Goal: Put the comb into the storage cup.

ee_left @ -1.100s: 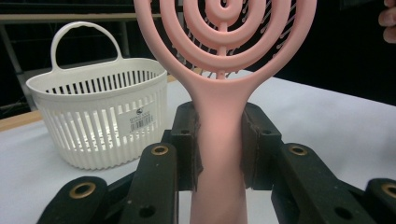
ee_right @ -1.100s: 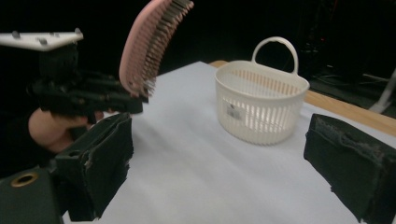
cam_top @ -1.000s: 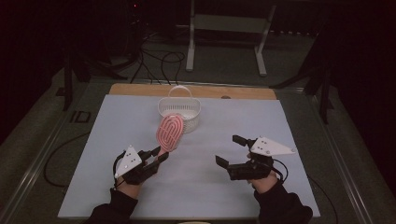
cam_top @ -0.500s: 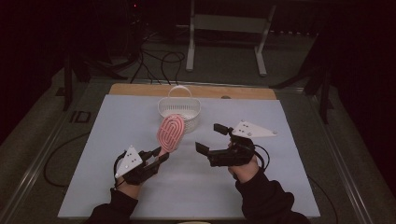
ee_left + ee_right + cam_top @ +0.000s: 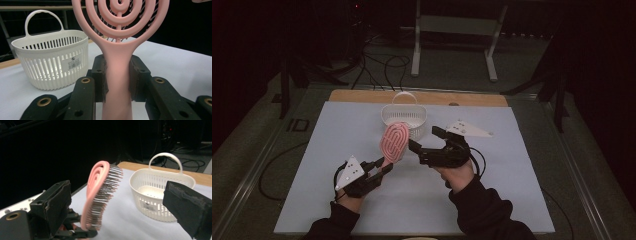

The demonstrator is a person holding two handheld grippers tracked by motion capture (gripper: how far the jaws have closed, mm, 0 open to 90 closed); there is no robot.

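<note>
At the lower left of the frame, the left hand-held gripper (image 5: 381,167) clamps the handle of a pink hairbrush (image 5: 394,141), whose head stands raised at centre. The right hand-held gripper (image 5: 426,142), jaws apart, sits just right of the brush. A white basket (image 5: 404,118) stands behind them on the pale-covered table (image 5: 337,130).

Hairbrush (image 5: 119,37) head cropped by top edge (left gripper view), handle foot below frame, basket (image 5: 404,118) front hidden behind it.
</note>
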